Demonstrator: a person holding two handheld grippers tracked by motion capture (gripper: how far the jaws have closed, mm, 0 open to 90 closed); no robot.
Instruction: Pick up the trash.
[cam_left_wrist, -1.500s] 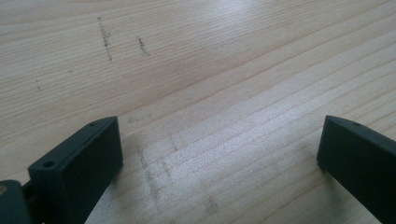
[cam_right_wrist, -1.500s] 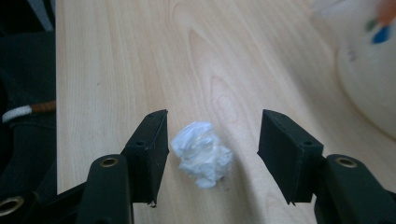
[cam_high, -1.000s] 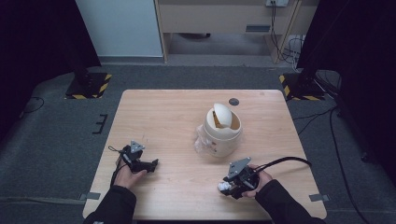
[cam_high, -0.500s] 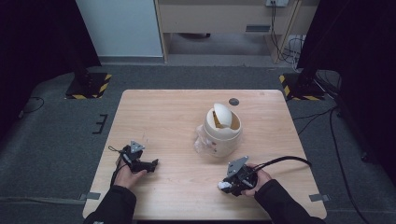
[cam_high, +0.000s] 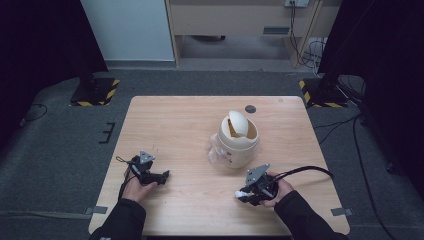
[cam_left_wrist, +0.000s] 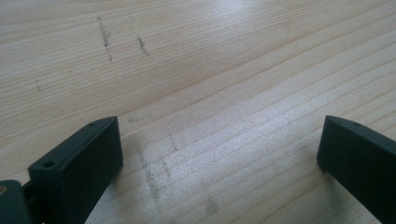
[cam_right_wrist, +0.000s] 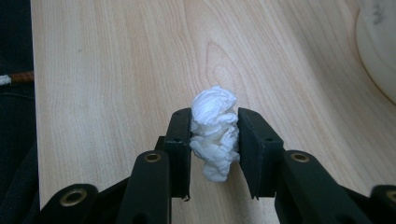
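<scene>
Right gripper (cam_right_wrist: 215, 135) jaws clamped on white tissue wad (cam_right_wrist: 214, 130) near bin (cam_high: 237, 140); left gripper (cam_left_wrist: 219, 154) jaws wide open, empty, over desk (cam_high: 175, 125)

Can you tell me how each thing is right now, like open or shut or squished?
left gripper: open, holding nothing, low over the table
right gripper: shut on the tissue wad
tissue wad: crumpled, pinched between the jaws
bin: upright, swing lid tilted open
plastic bag: crinkled, beside the bin

A small crumpled wad of white tissue (cam_right_wrist: 215, 130), squeezed upright between the right gripper (cam_right_wrist: 215, 140)'s two black fingers (cam_right_wrist: 180, 140), low over the pale wooden worktop (cam_right_wrist: 116, 70)'s near edge.
</scene>
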